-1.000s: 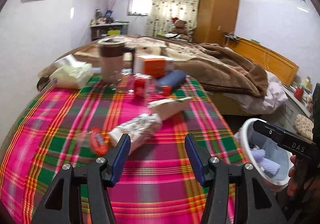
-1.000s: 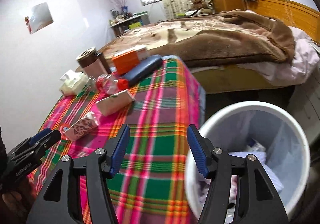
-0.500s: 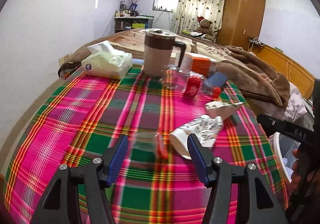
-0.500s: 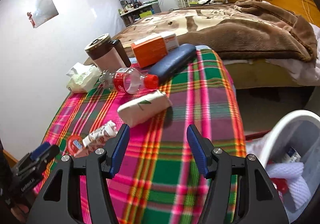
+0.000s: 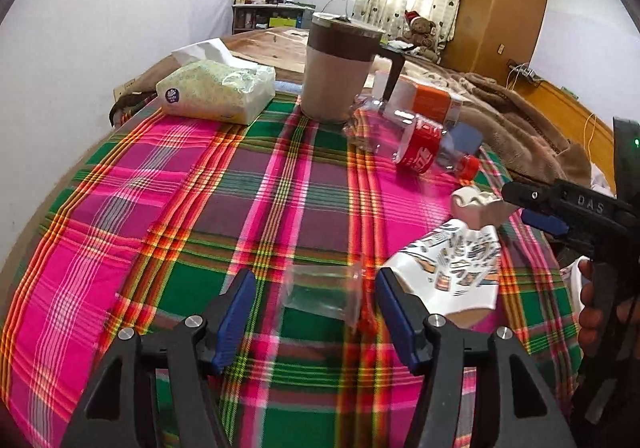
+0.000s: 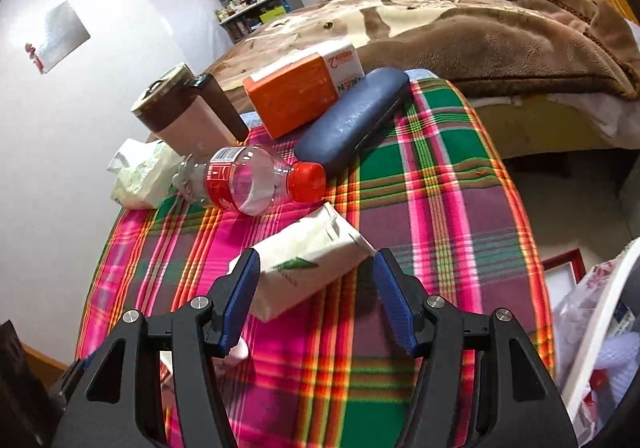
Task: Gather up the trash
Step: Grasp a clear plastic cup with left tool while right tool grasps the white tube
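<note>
I am holding my left gripper (image 5: 312, 302) over the pink-and-green plaid tablecloth (image 5: 168, 183); its jaws have just been opening and are standing apart around a small clear plastic cup with a red rim (image 5: 324, 294) lying on its side, neither pad pressing it; a crumpled white printed wrapper (image 5: 452, 268) is lying just beside the cup at three o'clock; from nine to eleven o'clock the cloth is lying bare up to a pale green tissue pack (image 5: 218, 91) near the far edge; my right gripper (image 6: 314, 290) is also spread open, straddling a white paper packet with a green leaf print (image 6: 316, 252) without squeezing it; at twelve o'clock an empty clear bottle with a red label and cap (image 6: 252, 181) is lying on its side, touching a brown lidded mug (image 6: 180, 111); a dark blue oblong case (image 6: 352, 123) is leaning against an orange box (image 6: 294, 97); at three o'clock bare cloth is running to the table edge, and a white bin (image 6: 596, 324) is sitting beyond it.
</note>
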{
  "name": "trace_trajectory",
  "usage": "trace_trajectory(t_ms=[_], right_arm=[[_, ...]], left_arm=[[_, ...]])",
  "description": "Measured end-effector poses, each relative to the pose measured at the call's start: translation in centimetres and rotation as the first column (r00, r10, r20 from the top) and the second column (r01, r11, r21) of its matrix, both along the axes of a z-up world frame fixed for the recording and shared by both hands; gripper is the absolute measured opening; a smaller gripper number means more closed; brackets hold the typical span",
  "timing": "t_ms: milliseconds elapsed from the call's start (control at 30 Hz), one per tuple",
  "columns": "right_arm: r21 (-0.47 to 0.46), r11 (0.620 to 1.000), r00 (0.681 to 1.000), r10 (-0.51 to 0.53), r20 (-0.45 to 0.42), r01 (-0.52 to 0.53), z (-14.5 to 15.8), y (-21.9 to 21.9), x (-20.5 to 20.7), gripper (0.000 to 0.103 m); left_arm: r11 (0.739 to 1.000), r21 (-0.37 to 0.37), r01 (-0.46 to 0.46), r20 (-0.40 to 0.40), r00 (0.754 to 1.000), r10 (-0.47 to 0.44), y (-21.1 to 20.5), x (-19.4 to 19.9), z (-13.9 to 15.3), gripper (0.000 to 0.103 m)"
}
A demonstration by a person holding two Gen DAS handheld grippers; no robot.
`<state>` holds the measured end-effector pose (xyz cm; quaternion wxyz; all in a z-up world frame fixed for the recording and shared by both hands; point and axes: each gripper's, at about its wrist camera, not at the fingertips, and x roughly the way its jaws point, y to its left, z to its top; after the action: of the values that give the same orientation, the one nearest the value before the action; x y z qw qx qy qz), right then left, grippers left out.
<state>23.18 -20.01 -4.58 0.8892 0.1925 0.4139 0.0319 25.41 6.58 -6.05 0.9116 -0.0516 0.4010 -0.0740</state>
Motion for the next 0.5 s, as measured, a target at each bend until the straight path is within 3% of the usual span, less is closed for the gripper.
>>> trace_trajectory(t_ms=[500], right_arm=[[0.080, 0.997, 1.000, -0.009, -0.019, 0.011, 0.0, 1.7, 2.7, 0.061]], left_arm=[[1.000, 0.008, 0.018, -0.016, 1.000, -0.018, 0.2, 1.0, -0.3, 0.062]])
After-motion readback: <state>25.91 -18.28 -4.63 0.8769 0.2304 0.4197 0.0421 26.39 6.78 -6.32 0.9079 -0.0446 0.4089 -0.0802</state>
